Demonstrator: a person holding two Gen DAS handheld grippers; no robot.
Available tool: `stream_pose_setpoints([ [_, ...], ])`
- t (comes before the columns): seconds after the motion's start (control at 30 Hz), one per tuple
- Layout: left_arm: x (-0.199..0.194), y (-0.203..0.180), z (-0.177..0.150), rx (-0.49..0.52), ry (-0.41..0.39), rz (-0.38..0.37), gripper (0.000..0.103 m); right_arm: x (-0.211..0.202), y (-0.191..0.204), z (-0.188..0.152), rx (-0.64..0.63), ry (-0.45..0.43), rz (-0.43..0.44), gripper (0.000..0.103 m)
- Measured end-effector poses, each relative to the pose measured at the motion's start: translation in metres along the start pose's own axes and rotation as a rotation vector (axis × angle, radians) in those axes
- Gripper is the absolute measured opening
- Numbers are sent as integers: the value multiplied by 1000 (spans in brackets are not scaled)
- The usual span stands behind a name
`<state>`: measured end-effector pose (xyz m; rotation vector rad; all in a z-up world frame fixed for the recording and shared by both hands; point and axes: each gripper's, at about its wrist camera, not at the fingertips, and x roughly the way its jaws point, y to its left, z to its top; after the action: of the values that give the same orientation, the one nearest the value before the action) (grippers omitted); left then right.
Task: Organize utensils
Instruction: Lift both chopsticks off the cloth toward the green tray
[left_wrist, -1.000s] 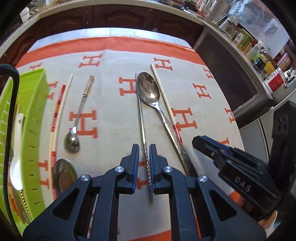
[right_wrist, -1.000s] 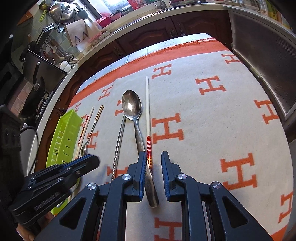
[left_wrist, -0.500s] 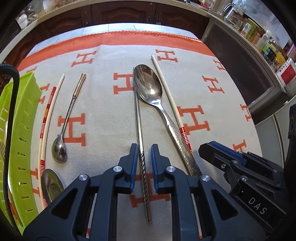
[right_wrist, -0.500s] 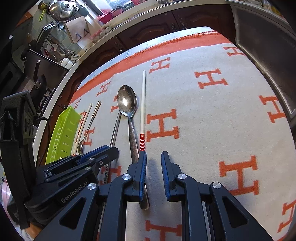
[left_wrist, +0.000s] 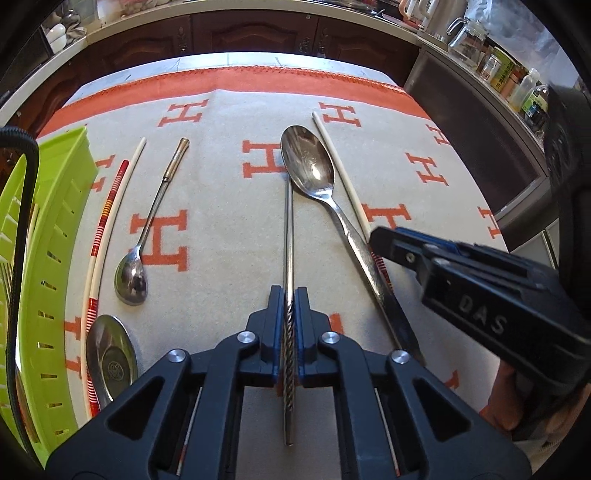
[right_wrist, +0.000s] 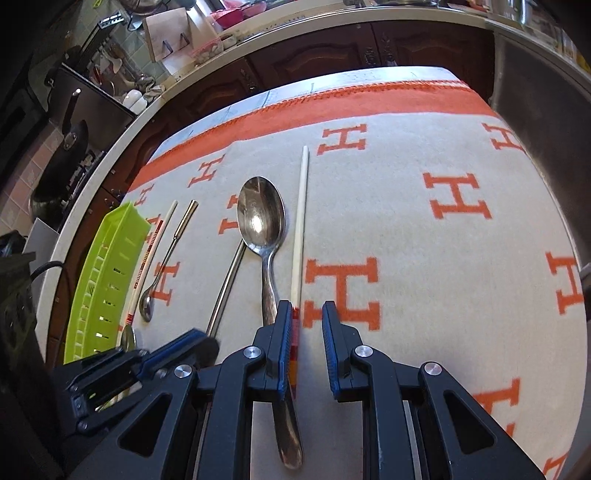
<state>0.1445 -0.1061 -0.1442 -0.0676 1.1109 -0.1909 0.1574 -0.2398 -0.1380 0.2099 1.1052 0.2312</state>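
My left gripper (left_wrist: 290, 295) is shut on a steel chopstick (left_wrist: 287, 229), gripping its twisted end; the rest lies on the cloth pointing away. Right of it lie a large steel spoon (left_wrist: 309, 166) and a white chopstick (left_wrist: 340, 173) with red bands. My right gripper (right_wrist: 303, 317) is open, its left finger (right_wrist: 282, 325) against the white chopstick (right_wrist: 301, 221), above the large spoon's handle (right_wrist: 267, 291). A small spoon (left_wrist: 147, 236), another white banded chopstick (left_wrist: 110, 206) and a third spoon bowl (left_wrist: 109, 354) lie at the left.
A lime-green slotted basket (left_wrist: 48, 258) stands along the left edge of the beige cloth with orange H marks (left_wrist: 229, 110); it also shows in the right wrist view (right_wrist: 107, 273). Dark cabinets and a counter with jars (left_wrist: 509, 70) lie beyond the table.
My left gripper has closed on the steel chopstick's twisted end. My right gripper has moved forward, so the white chopstick's banded end now sits by its left finger.
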Motion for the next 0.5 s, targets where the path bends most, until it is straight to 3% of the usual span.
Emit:
stream_pose_setpoints([
  [0.33,-1,8,-2,-21,-5,-36,4,15,36,6,-218,-6,-173,18],
  [0.4,-1,9,-3,-26,-7,-44,4,15,37,7,-228,-6,-182,17],
  [0.5,-2,11,-3,-34,-11,-59,4,12,27,8,-171,-10,-167,7],
])
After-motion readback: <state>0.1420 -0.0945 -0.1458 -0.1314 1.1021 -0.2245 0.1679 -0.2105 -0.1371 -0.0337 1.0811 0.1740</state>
